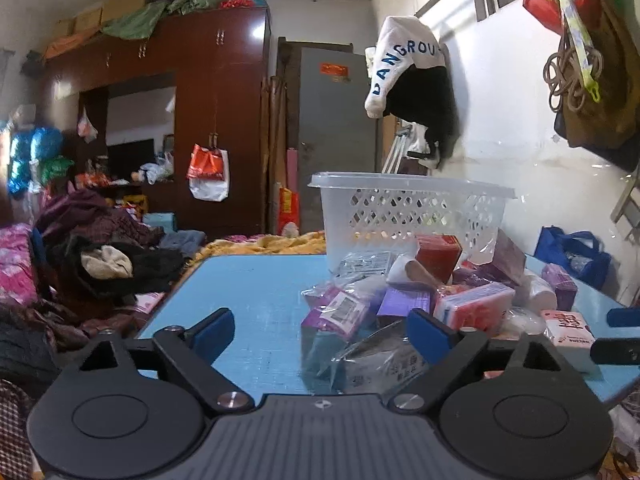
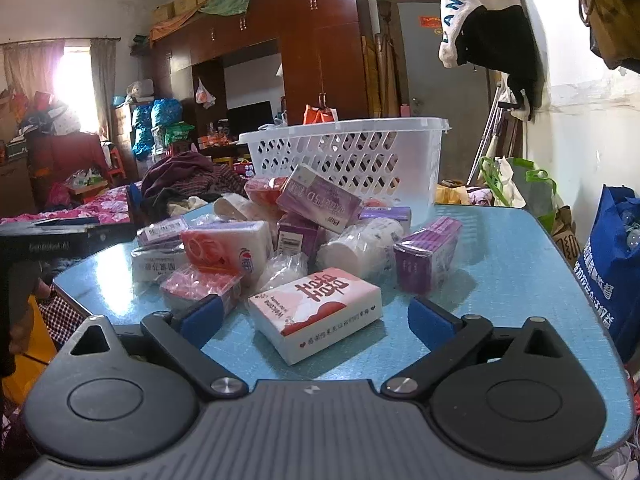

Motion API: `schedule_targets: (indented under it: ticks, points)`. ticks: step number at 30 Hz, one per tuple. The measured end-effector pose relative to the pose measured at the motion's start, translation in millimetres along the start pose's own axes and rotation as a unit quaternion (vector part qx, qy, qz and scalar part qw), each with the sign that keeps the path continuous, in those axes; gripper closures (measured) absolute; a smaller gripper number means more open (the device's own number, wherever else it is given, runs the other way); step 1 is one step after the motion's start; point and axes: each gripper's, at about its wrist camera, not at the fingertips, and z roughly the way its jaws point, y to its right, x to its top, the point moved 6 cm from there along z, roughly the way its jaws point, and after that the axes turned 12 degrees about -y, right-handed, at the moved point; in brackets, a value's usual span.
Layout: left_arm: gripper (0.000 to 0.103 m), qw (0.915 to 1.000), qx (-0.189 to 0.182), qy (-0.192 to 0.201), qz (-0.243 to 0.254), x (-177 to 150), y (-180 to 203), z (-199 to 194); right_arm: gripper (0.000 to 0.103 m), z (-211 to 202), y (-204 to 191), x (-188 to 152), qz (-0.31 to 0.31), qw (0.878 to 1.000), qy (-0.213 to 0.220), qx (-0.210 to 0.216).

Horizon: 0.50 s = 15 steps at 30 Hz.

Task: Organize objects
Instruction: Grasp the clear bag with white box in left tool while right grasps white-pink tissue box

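Observation:
A pile of small boxes and packets (image 2: 288, 232) lies on a blue table (image 2: 500, 264), in front of a white perforated basket (image 2: 352, 152). My right gripper (image 2: 316, 320) is open, its blue fingertips on either side of a pink-and-white tissue pack (image 2: 316, 312). My left gripper (image 1: 320, 332) is open at the table's near edge, with a clear-wrapped packet (image 1: 384, 364) and a purple box (image 1: 336, 312) between and just beyond its fingertips. The pile (image 1: 440, 288) and basket (image 1: 412, 212) also show in the left wrist view. The right gripper's tips (image 1: 620, 336) show at the right edge there.
A bed with heaped clothes (image 1: 92, 264) lies left of the table. A dark wardrobe (image 1: 224, 120) and a grey door (image 1: 336, 140) stand behind. A blue bag (image 2: 612, 264) stands right of the table against a white wall. The left gripper's body (image 2: 60, 236) shows at the left.

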Motion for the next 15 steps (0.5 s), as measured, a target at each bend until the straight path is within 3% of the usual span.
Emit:
schedule_targets:
  ticks: [4,11,15]
  points:
    - [0.013,0.9984,-0.046,-0.011,0.033,-8,10,3,0.016,8,0,-2,-0.006,1.0,-0.001,0.006]
    - [0.013,0.9941,-0.075,-0.042,0.066,-22,24,26,0.015,20,-4,-5,-0.023,1.0,0.003,-0.003]
    - [0.013,0.9929,-0.071,-0.045,0.085,-26,33,36,0.012,26,-3,-4,-0.029,1.0,0.007,-0.008]
